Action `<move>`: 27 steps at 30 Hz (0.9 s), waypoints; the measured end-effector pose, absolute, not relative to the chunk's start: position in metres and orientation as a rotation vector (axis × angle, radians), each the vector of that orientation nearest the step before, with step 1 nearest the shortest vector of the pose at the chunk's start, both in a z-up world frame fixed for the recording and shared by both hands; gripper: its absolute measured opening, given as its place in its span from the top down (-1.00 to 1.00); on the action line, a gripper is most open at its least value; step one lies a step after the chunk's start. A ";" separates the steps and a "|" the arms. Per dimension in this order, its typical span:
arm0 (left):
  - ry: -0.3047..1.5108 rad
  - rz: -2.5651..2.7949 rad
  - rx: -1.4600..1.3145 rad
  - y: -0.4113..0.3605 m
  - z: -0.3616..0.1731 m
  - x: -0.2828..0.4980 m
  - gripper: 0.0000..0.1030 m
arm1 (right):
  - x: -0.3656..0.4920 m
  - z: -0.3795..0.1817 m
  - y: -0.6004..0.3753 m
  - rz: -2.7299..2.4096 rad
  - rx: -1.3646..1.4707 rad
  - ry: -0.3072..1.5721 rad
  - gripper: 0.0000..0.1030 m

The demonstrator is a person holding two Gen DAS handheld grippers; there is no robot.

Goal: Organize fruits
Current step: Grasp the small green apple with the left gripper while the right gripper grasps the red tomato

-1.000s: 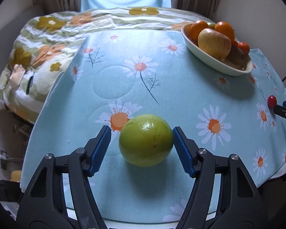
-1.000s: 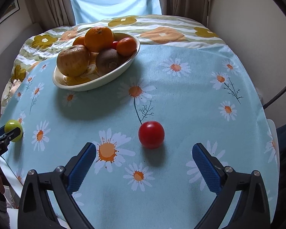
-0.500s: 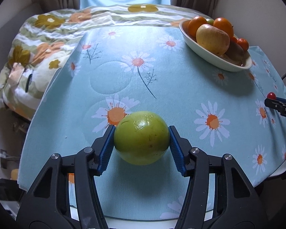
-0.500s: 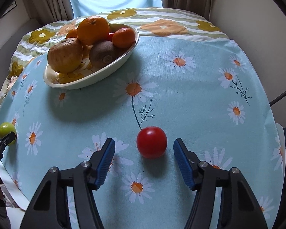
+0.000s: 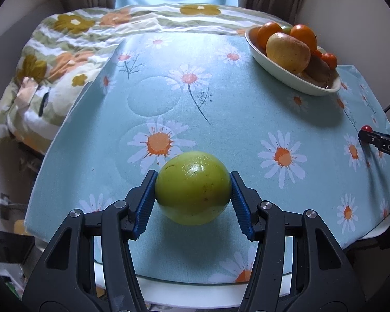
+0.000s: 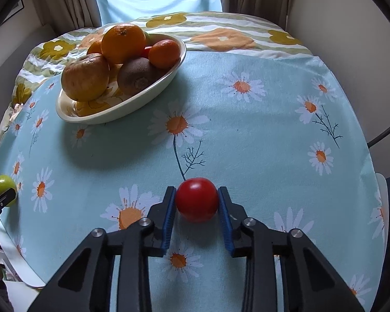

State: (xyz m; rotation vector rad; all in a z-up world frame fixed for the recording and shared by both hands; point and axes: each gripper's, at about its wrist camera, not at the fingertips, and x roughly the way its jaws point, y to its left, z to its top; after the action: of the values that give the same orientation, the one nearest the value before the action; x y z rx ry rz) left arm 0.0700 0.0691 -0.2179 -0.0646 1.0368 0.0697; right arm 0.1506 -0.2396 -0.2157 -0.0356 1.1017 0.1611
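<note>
My left gripper point(image 5: 193, 197) is shut on a green apple point(image 5: 192, 187), its blue pads pressed on both sides, low over the daisy tablecloth. My right gripper point(image 6: 197, 202) is shut on a red tomato point(image 6: 197, 199) that rests on the cloth. A cream oval bowl point(image 6: 117, 111) holds oranges, a brownish apple and a kiwi; it stands at the far right in the left wrist view point(image 5: 286, 71) and at the far left in the right wrist view. The green apple also shows small at the left edge of the right wrist view point(image 6: 3, 186).
The table wears a light blue daisy tablecloth point(image 5: 234, 109). A flowered striped quilt point(image 5: 72, 41) lies beyond the far edge. Curtains and a wall stand behind. The table's front edge runs just below both grippers.
Both grippers have closed: the left pads came in onto the green apple, and the right pads came in from wide open onto the red tomato.
</note>
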 end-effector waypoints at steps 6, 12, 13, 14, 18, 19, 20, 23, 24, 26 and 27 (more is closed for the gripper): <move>1.028 0.066 -0.052 0.059 -0.202 0.065 -0.16 | 0.149 -0.206 -0.242 0.188 -0.032 1.091 0.45; 1.002 0.066 -0.044 0.051 -0.174 0.062 -0.16 | 0.147 -0.185 -0.245 0.225 -0.026 1.068 0.45; 0.996 0.066 -0.045 0.049 -0.168 0.062 -0.16 | 0.146 -0.180 -0.245 0.232 -0.024 1.065 0.45; 0.990 0.064 -0.045 0.047 -0.163 0.062 -0.16 | 0.146 -0.176 -0.245 0.239 -0.022 1.061 0.45; 0.958 0.051 -0.044 0.037 -0.137 0.064 -0.16 | 0.146 -0.157 -0.245 0.261 -0.016 1.051 0.45; 0.949 0.049 -0.040 0.033 -0.130 0.065 -0.16 | 0.145 -0.152 -0.246 0.269 -0.015 1.047 0.45; 0.940 0.046 -0.034 0.029 -0.125 0.066 -0.16 | 0.144 -0.147 -0.246 0.274 -0.017 1.040 0.45; 0.912 0.033 -0.016 0.016 -0.109 0.072 -0.16 | 0.144 -0.129 -0.246 0.298 -0.029 1.015 0.45; 0.903 0.028 -0.016 0.011 -0.104 0.074 -0.16 | 0.144 -0.124 -0.246 0.307 -0.031 1.006 0.45; 0.884 0.014 -0.022 0.001 -0.095 0.080 -0.16 | 0.145 -0.113 -0.249 0.329 -0.028 0.991 0.45; 0.877 0.007 -0.026 -0.003 -0.091 0.082 -0.16 | 0.147 -0.109 -0.250 0.336 -0.027 0.984 0.45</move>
State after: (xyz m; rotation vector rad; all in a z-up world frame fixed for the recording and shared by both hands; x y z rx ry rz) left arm 0.0823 -0.0034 -0.0911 -0.0260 0.8766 0.0069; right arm 0.1466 -0.2496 -0.1085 -0.0272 0.9840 0.3364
